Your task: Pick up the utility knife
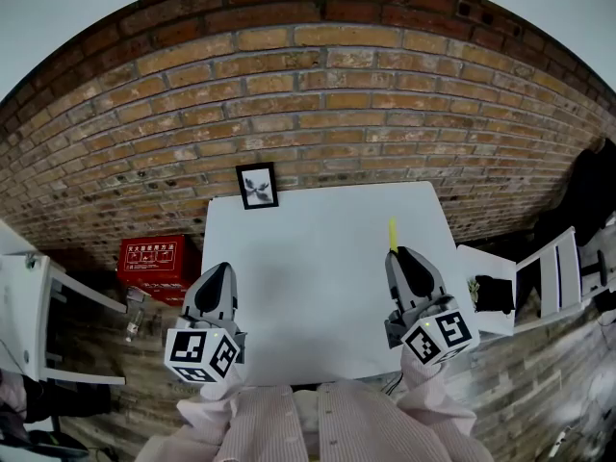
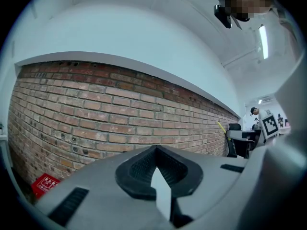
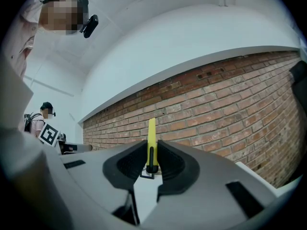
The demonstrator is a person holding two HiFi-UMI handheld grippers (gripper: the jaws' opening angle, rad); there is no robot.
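The person's pale striped sleeves fill the near edge, a tool ahead of each. The right gripper pinches the yellow utility knife by its near end only, and most of the slim body juts out past the pads over the white table. With so short a hold, I judge a tilt or jolt could swing the knife or let it slip onto the tabletop. The left gripper is pressed together on nothing. Behind stands a brick wall with a small framed picture leaning at the table's far edge, and a red box on the floor.
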